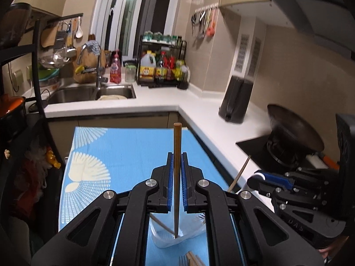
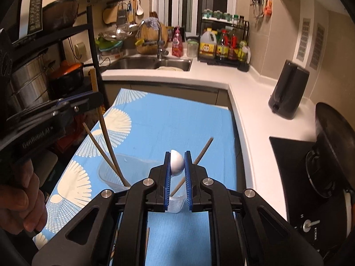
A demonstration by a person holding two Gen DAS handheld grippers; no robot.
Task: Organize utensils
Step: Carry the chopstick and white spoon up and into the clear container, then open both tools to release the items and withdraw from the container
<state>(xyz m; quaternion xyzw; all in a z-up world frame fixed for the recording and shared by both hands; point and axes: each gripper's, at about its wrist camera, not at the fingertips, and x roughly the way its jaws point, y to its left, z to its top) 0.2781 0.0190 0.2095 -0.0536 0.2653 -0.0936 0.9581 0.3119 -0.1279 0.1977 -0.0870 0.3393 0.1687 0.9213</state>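
Putting sticks and spoon into cups

Left gripper (image 1: 177, 166) pinches a chopstick (image 1: 177, 155) over a cup (image 1: 175, 237) already holding one; right gripper (image 2: 177, 166) pinches a white spoon (image 2: 177, 163) above another cup (image 2: 176, 204). More wait below.

The left gripper (image 1: 176, 155) is clamped on a brown chopstick (image 1: 177, 146) held upright, its lower tip inside a clear plastic cup (image 1: 164, 239) on a blue patterned cloth (image 1: 133, 146). The right gripper (image 1: 258, 177) shows at the near right. A white worktop (image 1: 199, 115) with a sink (image 1: 88, 92) lies beyond.
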